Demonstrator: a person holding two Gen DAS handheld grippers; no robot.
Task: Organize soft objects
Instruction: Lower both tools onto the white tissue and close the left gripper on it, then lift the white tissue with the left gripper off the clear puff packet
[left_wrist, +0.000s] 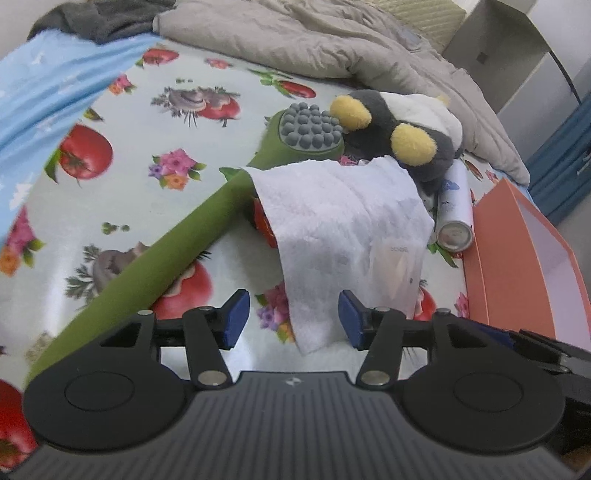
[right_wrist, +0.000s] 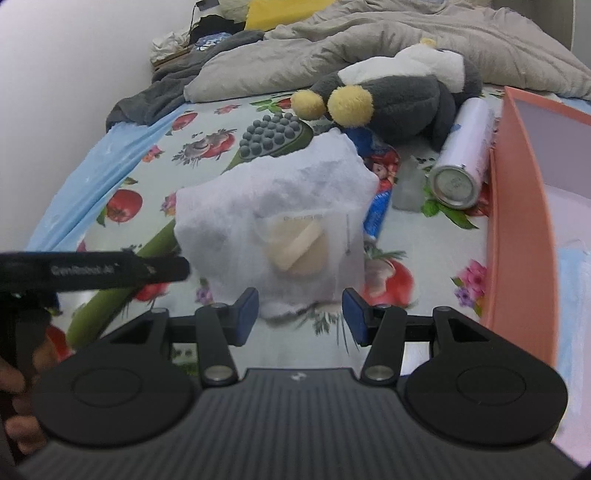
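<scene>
The white cloth (left_wrist: 343, 221) lies draped over a small heap in the middle of the flowered bedsheet (left_wrist: 122, 229), and through its thin part we see a clear packet with beige pads (right_wrist: 295, 247) under it. Its near corner hangs down to the sheet between the blue pads of the left gripper (left_wrist: 293, 319), which stand apart and do not press on it. The right gripper (right_wrist: 300, 315) also has its fingers apart, just before the near edge of the cloth, with nothing between them. We judge that the step in hand is to take this cloth, probably to bring it into the orange box (left_wrist: 517, 251) at the right side. To do it well, we close on the cloth only, at a free corner, and not on the packet below. We lift slowly, so the hidden things do not roll. The green massage brush (left_wrist: 177, 236) lies under the left edge of the cloth, and the spray can (right_wrist: 461, 158) and the plush penguin (right_wrist: 399, 99) are near behind, so we keep the fingers low and short. One gripper can hold, the other can fold.
</scene>
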